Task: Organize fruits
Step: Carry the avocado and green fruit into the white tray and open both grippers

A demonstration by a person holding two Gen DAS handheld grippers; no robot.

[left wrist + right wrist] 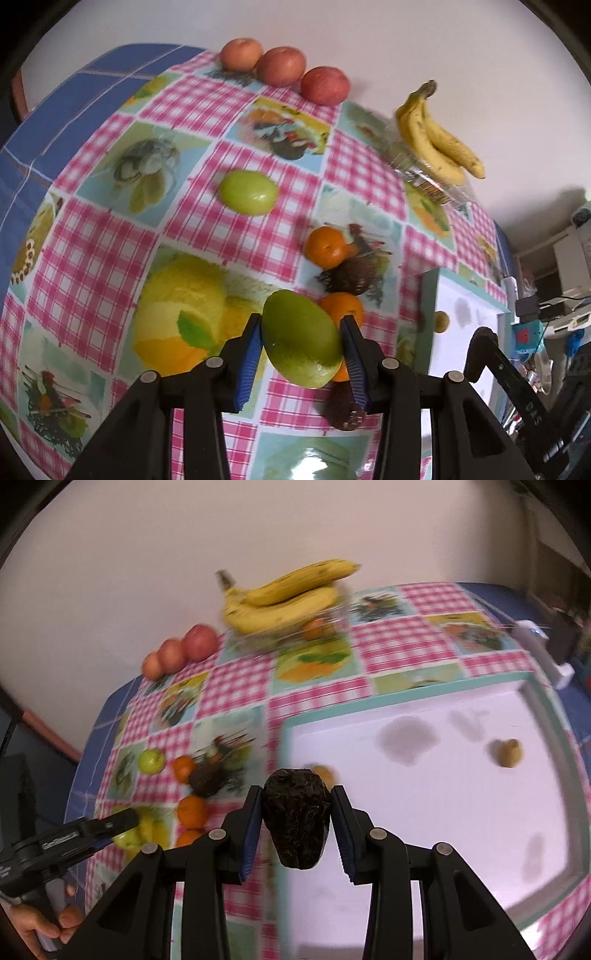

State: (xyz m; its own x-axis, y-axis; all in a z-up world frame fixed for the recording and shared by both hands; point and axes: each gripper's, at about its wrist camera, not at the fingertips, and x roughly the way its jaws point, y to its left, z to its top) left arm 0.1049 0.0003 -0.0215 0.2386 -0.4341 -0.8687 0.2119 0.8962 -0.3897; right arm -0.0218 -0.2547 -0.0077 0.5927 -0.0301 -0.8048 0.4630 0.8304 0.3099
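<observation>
Green and smooth, an oval mango-like fruit (301,338) sits clamped between the blue-padded jaws of the left hand-held gripper (301,350), raised over a bench draped in a pink-checked, fruit-printed oilcloth (110,229). Just beyond that gripper lie two round orange tangerines (327,246) with a dark spiky fruit (347,277) between them; farther ahead rests a second green fruit (248,192), and at the far edge stand three reddish apples (281,65) in a row. Yellow bananas (436,136) top a clear plastic container (424,173) ahead and to the right. To the right, the right hand-held gripper (295,823) grips a dark, wrinkled, pear-shaped fruit (295,818) at the near left edge of a white tray with a pale green rim (406,698). One small brownish fruit (509,752) lies in the tray, ahead and to the right; another shows just behind the held one, blurred.
</observation>
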